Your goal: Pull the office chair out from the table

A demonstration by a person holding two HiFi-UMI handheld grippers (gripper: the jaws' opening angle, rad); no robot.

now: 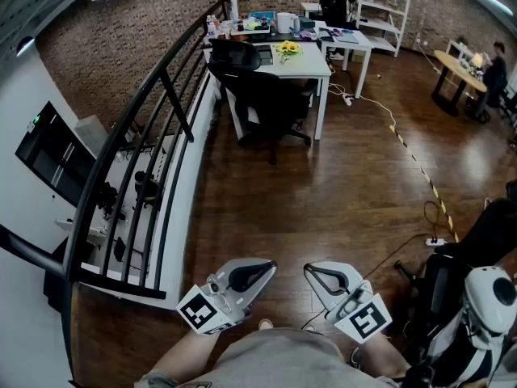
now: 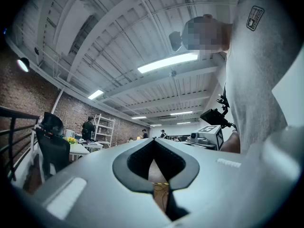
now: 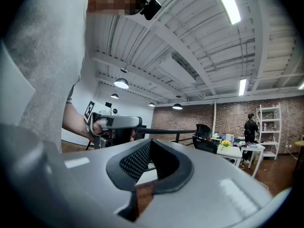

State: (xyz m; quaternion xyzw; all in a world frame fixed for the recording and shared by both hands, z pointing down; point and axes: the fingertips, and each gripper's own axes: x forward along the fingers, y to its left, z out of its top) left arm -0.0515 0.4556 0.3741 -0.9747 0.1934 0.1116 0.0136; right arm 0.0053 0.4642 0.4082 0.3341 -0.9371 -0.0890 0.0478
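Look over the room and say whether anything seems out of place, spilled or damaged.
Nothing looks spilled or broken. The office chair stands close against the white table. Only the cable trailing loose over the wooden floor from the table looks untidy.

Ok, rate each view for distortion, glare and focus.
Head view: strong fisheye, the railing bows and the corners darken; the office chair is small but sharp. Left gripper view: the ceiling strip light blows out to white. Right gripper view: round dark vignette, a strip light glares at top, the brick wall stays clear.
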